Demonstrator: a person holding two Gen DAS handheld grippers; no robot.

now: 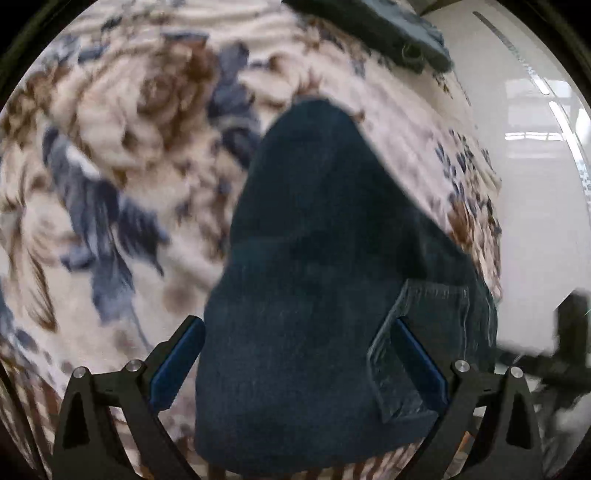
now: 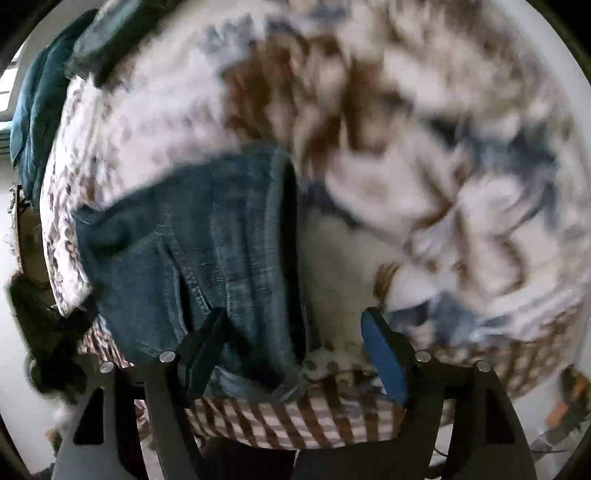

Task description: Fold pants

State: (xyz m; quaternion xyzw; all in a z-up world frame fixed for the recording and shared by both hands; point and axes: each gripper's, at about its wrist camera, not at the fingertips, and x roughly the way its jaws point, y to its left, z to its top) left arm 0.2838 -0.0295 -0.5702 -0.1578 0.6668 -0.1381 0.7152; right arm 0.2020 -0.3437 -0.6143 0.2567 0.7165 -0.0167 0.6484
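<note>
Dark blue jeans [image 1: 314,240] lie folded into a long narrow bundle on a floral blanket [image 1: 129,129], with a back pocket [image 1: 424,332] showing at the near end. My left gripper [image 1: 299,362] is open wide just above that near end, one finger at the jeans' left edge and the other over the pocket. In the right wrist view the jeans [image 2: 203,240] lie to the left, their folded edge running up the middle. My right gripper [image 2: 295,350] is open, its left finger over the denim and its right finger over the blanket [image 2: 406,129]. Both views are blurred.
A dark folded garment [image 1: 369,26] lies at the far end of the bed, also seen in the right wrist view as the garment [image 2: 107,40] beside a teal cloth [image 2: 37,92]. Glossy white floor [image 1: 535,184] borders the bed. The blanket's checked hem [image 2: 295,421] marks the near edge.
</note>
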